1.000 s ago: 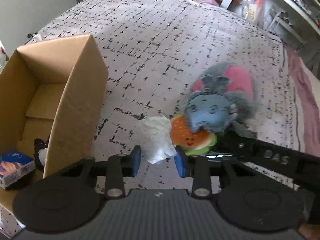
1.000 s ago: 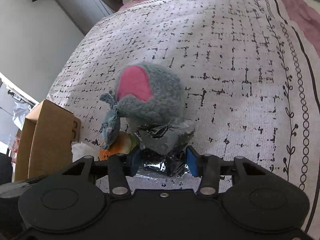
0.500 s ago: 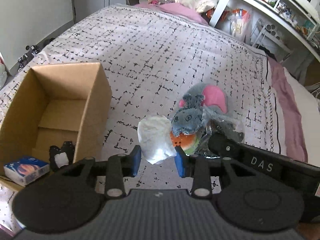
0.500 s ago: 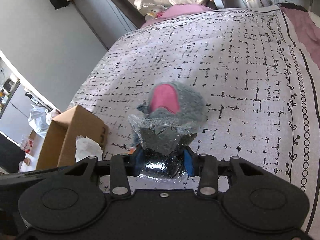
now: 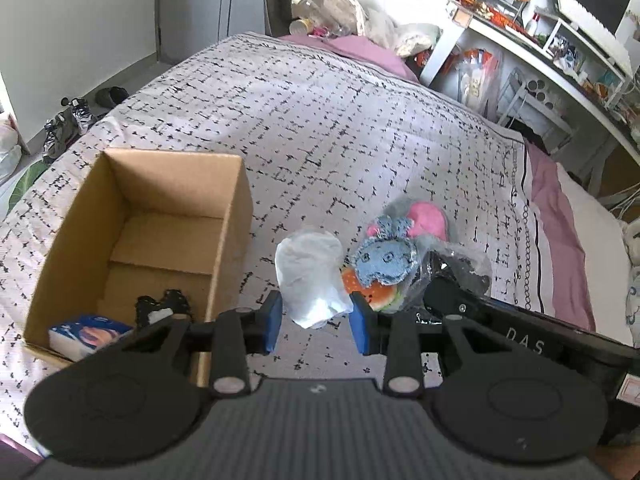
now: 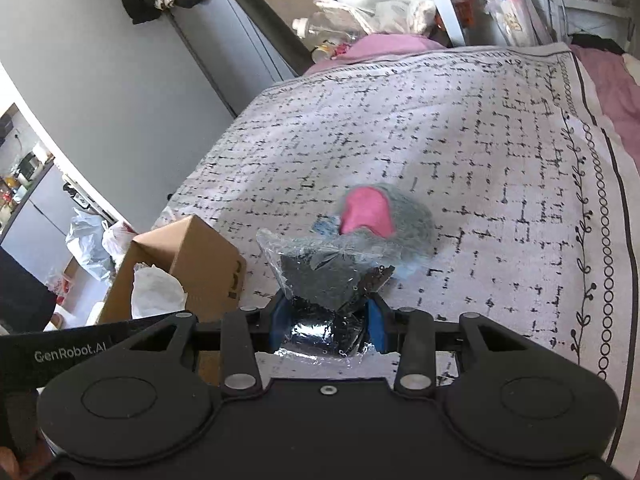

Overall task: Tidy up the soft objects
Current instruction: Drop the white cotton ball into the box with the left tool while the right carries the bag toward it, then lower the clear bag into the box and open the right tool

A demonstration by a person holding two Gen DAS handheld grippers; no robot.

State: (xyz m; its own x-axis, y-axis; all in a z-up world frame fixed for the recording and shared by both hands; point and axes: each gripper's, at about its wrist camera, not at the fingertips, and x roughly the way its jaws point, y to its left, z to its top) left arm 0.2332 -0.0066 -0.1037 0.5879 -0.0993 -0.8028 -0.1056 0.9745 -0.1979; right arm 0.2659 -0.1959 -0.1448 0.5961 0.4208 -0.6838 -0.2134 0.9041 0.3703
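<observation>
item: left gripper (image 5: 316, 318) — blue pads clamped on a crumpled white soft cloth (image 5: 310, 278), held above the bedspread (image 5: 360, 120) just right of the cardboard box (image 5: 230, 216).
item: right gripper (image 6: 326, 328) — pads closed on a clear plastic bag of dark fabric (image 6: 324, 280), raised over the bedspread.
item: grey plush with pink ear (image 6: 384, 224) — lying on the bedspread just beyond the bag; in the left view a blue denim-like toy (image 5: 384, 258) and an orange-and-green plush (image 5: 372, 290) sit against it.
item: cardboard box — open, on the bed's left side; holds a blue-and-orange packet (image 5: 86, 330) and a small black-and-white item (image 5: 160, 308) at its near end.
</observation>
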